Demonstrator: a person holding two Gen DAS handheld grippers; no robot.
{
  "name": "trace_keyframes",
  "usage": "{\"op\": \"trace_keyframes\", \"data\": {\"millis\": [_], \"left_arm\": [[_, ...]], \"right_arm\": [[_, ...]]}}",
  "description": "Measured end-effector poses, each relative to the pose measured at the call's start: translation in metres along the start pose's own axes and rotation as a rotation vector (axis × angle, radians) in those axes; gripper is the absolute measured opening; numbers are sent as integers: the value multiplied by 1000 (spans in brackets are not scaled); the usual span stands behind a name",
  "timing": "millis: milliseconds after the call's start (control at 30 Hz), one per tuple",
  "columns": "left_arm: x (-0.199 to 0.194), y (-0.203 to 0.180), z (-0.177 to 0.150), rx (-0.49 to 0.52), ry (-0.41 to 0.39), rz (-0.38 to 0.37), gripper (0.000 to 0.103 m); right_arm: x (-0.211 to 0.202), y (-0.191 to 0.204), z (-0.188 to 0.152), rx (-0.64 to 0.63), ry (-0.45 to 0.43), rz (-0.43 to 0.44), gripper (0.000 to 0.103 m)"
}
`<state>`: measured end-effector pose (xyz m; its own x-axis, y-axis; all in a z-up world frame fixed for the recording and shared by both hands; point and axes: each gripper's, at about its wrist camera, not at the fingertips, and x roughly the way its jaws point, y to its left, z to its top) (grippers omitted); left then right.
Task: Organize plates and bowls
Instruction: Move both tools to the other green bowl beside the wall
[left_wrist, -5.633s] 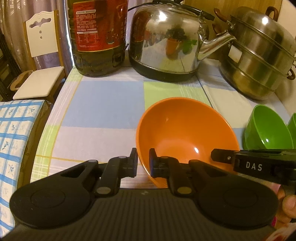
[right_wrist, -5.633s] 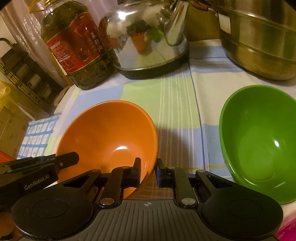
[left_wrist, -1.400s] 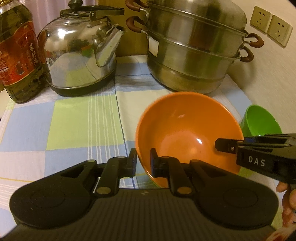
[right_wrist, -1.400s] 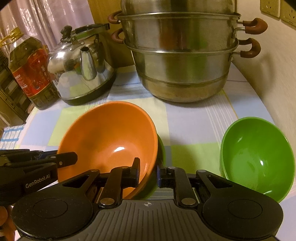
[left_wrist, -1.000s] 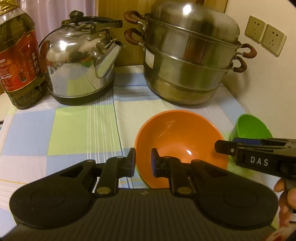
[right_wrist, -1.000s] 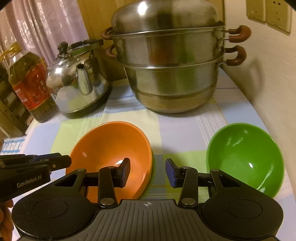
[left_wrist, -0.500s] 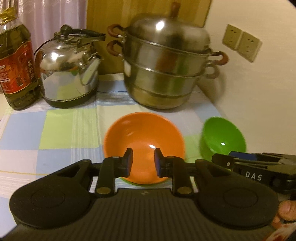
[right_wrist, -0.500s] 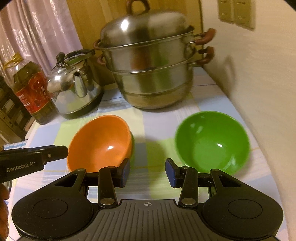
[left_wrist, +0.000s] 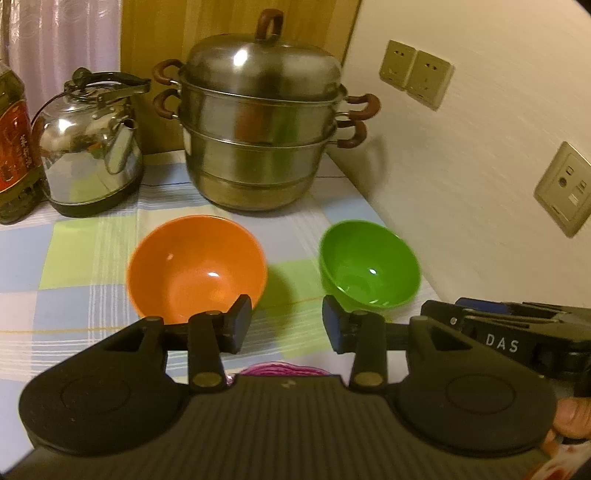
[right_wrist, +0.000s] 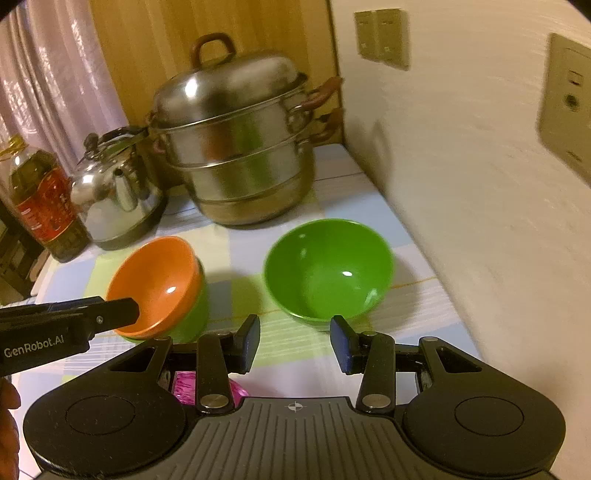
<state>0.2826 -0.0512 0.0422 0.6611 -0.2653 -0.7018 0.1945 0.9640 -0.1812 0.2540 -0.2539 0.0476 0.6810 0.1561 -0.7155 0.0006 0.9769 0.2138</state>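
Observation:
An orange bowl (left_wrist: 195, 269) sits upright on the checked tablecloth, nested inside a green bowl (right_wrist: 192, 317) whose side shows beneath it in the right wrist view. A second green bowl (left_wrist: 369, 264) stands alone to its right, near the wall. My left gripper (left_wrist: 286, 325) hangs above and in front of the orange bowl; its jaws are opening and nothing is between them. My right gripper (right_wrist: 294, 343) is open and empty, in front of the lone green bowl (right_wrist: 328, 266) and clear of it.
A steel steamer pot (left_wrist: 258, 136), a kettle (left_wrist: 88, 147) and an oil bottle (left_wrist: 13, 147) line the back of the table. A wall (left_wrist: 480, 184) with sockets bounds the right side. Something pink (left_wrist: 280, 369) lies just under the left gripper.
Both grippers have pulled back and risen away from the bowls. The left jaws let go of the orange bowl's rim and widened. The orange bowl stays nested in the green one.

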Motion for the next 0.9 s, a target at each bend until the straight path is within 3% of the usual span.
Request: {"op": "trace_keyframes", "data": {"millis": [433, 900], "left_arm": [[9, -37, 0, 28, 23, -16, 39], [44, -57, 10, 59, 49, -6, 39]], "right_arm": [[-19, -46, -2, 59, -10, -27, 42], [-5, -77, 1, 91, -4, -41, 42]]}}
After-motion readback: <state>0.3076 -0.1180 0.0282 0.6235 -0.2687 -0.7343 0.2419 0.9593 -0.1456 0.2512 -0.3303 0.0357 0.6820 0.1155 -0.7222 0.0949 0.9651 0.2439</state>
